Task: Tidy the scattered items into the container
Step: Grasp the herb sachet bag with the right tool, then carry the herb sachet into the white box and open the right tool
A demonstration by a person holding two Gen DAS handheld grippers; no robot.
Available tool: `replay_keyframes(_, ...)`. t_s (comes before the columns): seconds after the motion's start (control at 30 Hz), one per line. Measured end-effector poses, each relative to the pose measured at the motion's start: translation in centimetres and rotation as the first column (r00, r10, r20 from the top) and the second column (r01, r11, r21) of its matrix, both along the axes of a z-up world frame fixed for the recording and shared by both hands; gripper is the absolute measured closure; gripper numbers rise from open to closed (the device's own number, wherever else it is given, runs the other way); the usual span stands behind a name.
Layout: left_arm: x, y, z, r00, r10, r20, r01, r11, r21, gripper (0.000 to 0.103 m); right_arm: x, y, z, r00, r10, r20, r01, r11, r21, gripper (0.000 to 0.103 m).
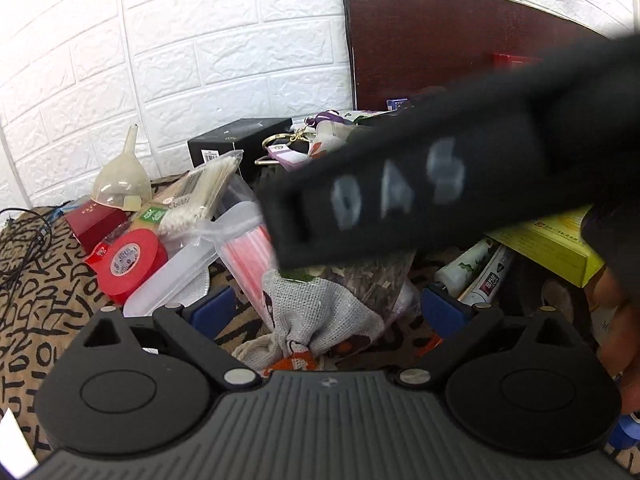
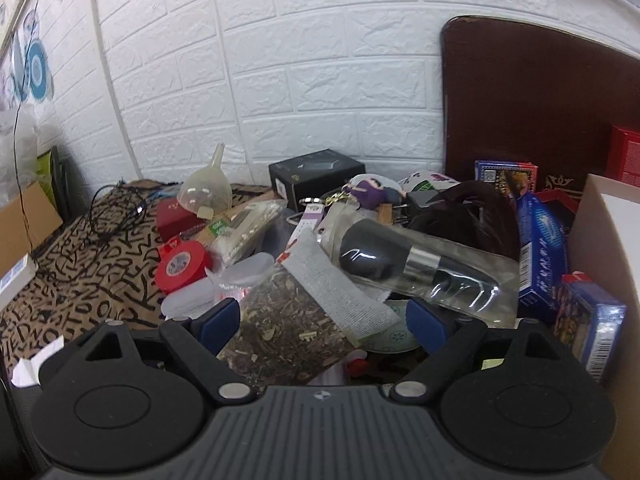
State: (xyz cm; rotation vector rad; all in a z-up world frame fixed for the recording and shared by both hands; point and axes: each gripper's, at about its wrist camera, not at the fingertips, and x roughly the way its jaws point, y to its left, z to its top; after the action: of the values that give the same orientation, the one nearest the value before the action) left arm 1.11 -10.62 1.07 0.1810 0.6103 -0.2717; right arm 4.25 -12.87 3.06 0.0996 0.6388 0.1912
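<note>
We see a tan tabletop cloth (image 2: 80,276) scrawled with black letters, a red tape roll (image 2: 182,266) at nine o'clock, a black box (image 2: 316,172) at twelve against white brick wall (image 2: 280,60), and blue card boxes (image 2: 540,256) at three o'clock beside a dark brown board (image 2: 540,100).

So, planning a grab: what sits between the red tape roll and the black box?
In the right wrist view, the cotton swab bag lies between red tape roll and black box.

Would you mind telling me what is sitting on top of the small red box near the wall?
An upturned translucent funnel rests on the red box, spout pointing up. The funnel's rim covers part of the box's top, and the box's contents cannot be seen.
</note>
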Motion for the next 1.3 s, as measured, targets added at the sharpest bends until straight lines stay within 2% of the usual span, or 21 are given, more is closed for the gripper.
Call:
replay_keyframes(0.1, -0.1, 0.5, 0.0, 1.0, -0.001, -0.005, 0.001, 1.0, -0.006, 0.006, 0.2, 0.5, -0.6, 1.0, 0.021, 0.009, -0.021, 1.0, -0.017, 0.011)
replay_keyframes(0.17, -0.2, 0.8, 0.1, 1.0, -0.001, -0.005, 0.001, 1.0, -0.006, 0.013, 0.2, 0.5, -0.9, 0.999, 0.025, 0.028, -0.025, 1.0, -0.013, 0.011)
replay_keyframes(0.23, -0.4, 1.2, 0.2, 1.0, 0.003, 0.002, -0.003, 1.0, -0.009, 0.025, 0.3, 0.5, -1.2, 0.999, 0.036, 0.014, -0.036, 0.999, -0.008, 0.025)
replay_keyframes(0.33, -1.1, 2.0, 0.4, 1.0, 0.0, 0.023, 0.0, 1.0, -0.02, 0.037, 0.1, 0.4, -1.1, 0.999, 0.045, 0.017, -0.045, 0.999, 0.02, 0.039)
replay_keyframes(0.43, -2.1, 2.9, 0.7, 0.999, 0.001, 0.04, 0.0, 1.0, -0.023, 0.043, -0.3, 0.9, -0.7, 0.996, 0.083, 0.033, -0.083, 0.997, 0.005, 0.044)
replay_keyframes(0.57, -3.2, 4.7, 1.6, 0.999, 0.012, 0.044, -0.009, 0.997, -0.074, 0.046, -1.0, 1.5, -0.2, 0.993, 0.096, 0.074, -0.096, 0.995, -0.007, 0.046)
replay_keyframes(1.07, -8.7, 8.6, 7.3, 0.99, -0.002, 0.142, 0.014, 0.997, -0.081, 0.046, -3.1, 0.7, 4.1, 0.98, 0.081, 0.183, -0.085, 0.996, 0.012, 0.047)
replay_keyframes(1.17, -8.7, 6.6, 8.2, 0.988, -0.025, 0.154, 0.036, 0.997, -0.07, 0.046, -3.7, 0.3, 4.8, 0.977, 0.074, 0.199, -0.078, 0.997, 0.014, 0.047)
replay_keyframes(1.3, -9.5, 5.9, 9.3, 0.983, -0.054, 0.174, 0.065, 0.996, -0.059, 0.046, -4.7, -0.9, 5.7, 0.974, 0.052, 0.22, -0.058, 0.998, 0.022, 0.047)
